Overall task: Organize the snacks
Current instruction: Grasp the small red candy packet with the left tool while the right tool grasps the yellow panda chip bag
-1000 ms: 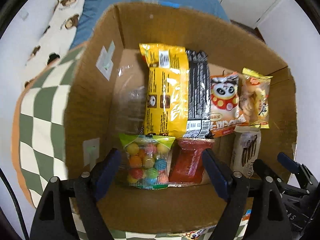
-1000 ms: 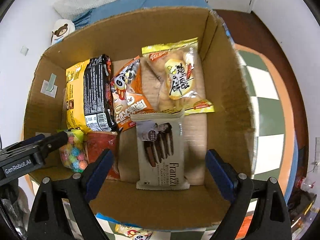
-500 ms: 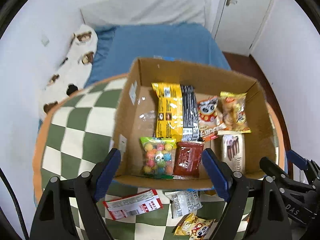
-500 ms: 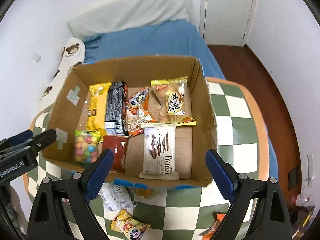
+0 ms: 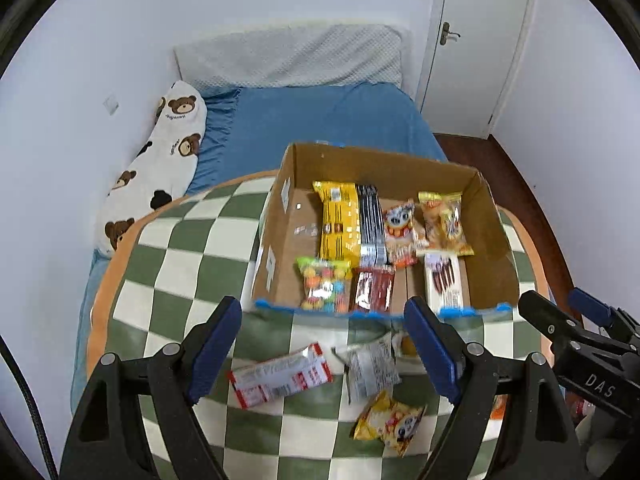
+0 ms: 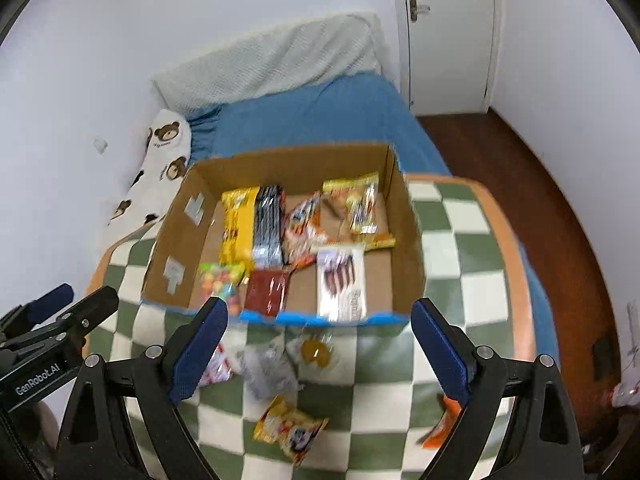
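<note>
Basically a small bedroom: white walls, white door (image 5: 476, 40) with a lever handle at the far right, dark reddish wood floor (image 6: 560, 216) beside it. Bed with blue sheet (image 5: 320, 120) runs along the left wall, white quilted pillow (image 5: 288, 56) at its head, bear-print bolster (image 5: 160, 152) against the wall. Green-and-white checkered cover with orange trim (image 5: 180, 248) serves as the work surface; what lies under it I cannot tell.

Cardboard box (image 5: 492, 240) sits open on the checkered surface toward the bed, blue tape on its near rim. Snacks inside lie flat: yellow pack (image 5: 338, 220), black pack (image 5: 370, 224), panda bag, yellow-orange bag, candy-ball bag (image 5: 322, 284), red pack, white biscuit pack (image 6: 342, 284). Loose snacks lie on the cover just in front of the box: red-and-white wrapper (image 5: 280, 374), silver packet (image 5: 370, 366), yellow panda bag (image 5: 390, 420), orange pack (image 6: 440, 426) off to the right.

Left gripper (image 5: 324, 344) and right gripper (image 6: 318, 350) hang above the loose snacks, fingers spread wide, nothing between them.
</note>
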`<state>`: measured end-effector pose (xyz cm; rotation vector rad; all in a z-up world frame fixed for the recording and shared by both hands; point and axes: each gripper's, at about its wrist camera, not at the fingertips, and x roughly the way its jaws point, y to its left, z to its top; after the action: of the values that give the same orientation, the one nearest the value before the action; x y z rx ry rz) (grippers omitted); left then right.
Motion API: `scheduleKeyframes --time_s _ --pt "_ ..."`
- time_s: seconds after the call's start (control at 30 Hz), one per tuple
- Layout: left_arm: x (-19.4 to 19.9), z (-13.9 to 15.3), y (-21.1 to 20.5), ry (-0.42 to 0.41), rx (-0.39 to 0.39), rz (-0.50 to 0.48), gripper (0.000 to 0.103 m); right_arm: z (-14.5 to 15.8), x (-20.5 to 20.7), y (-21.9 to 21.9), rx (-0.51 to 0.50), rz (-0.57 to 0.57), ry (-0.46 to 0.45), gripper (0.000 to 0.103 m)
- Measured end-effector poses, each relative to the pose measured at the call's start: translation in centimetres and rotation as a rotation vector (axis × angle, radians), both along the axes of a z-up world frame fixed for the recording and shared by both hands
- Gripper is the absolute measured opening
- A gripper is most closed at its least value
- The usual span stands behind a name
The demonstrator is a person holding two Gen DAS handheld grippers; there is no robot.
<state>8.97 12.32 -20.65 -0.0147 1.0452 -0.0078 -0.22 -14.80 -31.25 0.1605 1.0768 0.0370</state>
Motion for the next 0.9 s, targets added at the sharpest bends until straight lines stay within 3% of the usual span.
scheduleKeyframes --time_s 0.13,0.2,0.33,0.43,0.53,0.63,0.77,0.83,0.9 --pt "-2.9 -3.1 0.5 0.087 0.025 -0.024 0.083 -3.0 -3.0 -0.1 0.055 0.011 0.118 0.095" --pt "-4.7 -6.0 0.6 0.18 0.042 -0.055 0.083 -5.5 -4.7 -0.1 0.073 0.024 0.199 0.095" --pt "-9.5 -15.4 1.1 0.514 0.002 -0.119 0.083 -10.8 -8.5 -0.4 0.097 0.026 0.352 0.095" --pt "-13.9 -22.6 1.2 0.791 -0.084 -0.149 0.083 -14.4 -11.1 -0.9 0.12 0.008 0.452 0.095" --pt "-17.1 -27.7 1.1 0.998 -0.178 -0.146 0.081 -16.5 -12.7 -1.2 0.121 0.002 0.503 0.095" --pt "-18.5 -30.6 0.5 1.088 -0.214 -0.148 0.081 -17.4 -13.3 -1.2 0.116 0.006 0.518 0.095" --pt "-18.9 -32.1 -0.8 1.108 -0.204 -0.187 0.075 -17.5 -13.1 -1.0 0.111 0.009 0.521 0.095" --pt "-18.8 -31.9 -1.2 1.096 -0.171 -0.202 0.042 -17.4 -13.0 -0.8 0.11 0.014 0.515 0.095" --pt "-18.7 -31.5 -1.2 1.089 -0.186 -0.206 0.038 -17.3 -12.7 -0.6 0.11 0.018 0.51 0.095"
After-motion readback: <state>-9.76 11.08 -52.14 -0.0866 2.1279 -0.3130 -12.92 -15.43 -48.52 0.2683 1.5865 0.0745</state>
